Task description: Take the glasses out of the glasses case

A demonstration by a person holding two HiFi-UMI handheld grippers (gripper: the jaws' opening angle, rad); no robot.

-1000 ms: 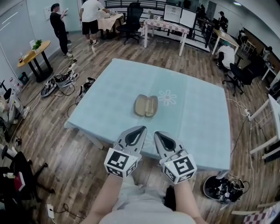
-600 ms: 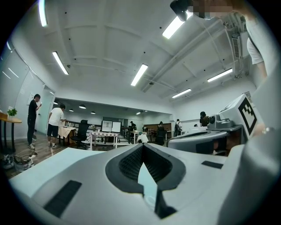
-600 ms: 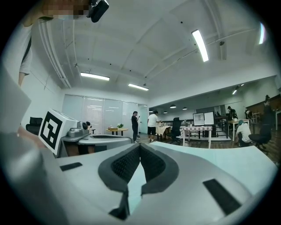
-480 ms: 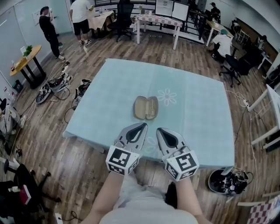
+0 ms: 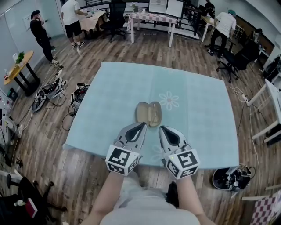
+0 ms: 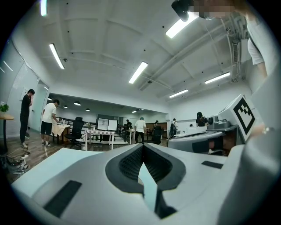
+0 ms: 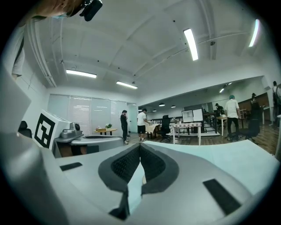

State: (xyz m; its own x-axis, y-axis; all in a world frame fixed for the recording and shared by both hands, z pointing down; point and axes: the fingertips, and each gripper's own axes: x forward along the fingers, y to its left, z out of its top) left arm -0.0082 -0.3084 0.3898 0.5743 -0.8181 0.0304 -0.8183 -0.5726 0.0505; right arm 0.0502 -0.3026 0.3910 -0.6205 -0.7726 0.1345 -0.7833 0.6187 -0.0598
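After closing in over the last second to just short of the open glasses case (image 5: 148,114) on the table (image 5: 202,123), holds left gripper (image 5: 141,126) and right gripper (image 5: 162,128) clenched empty; likely still approaching, glasses untaken.

Head view: my head camera looks forward and steeply down over the worktop (image 5: 114,88) from its near edge, with my left tongs (image 5: 141,125) and right tongs (image 5: 162,128) close below it. Left and right gripper views: each camera rides on its tongs, looking level along the jaws at close range. All three share the worktop and the far monitors (image 5: 166,8).
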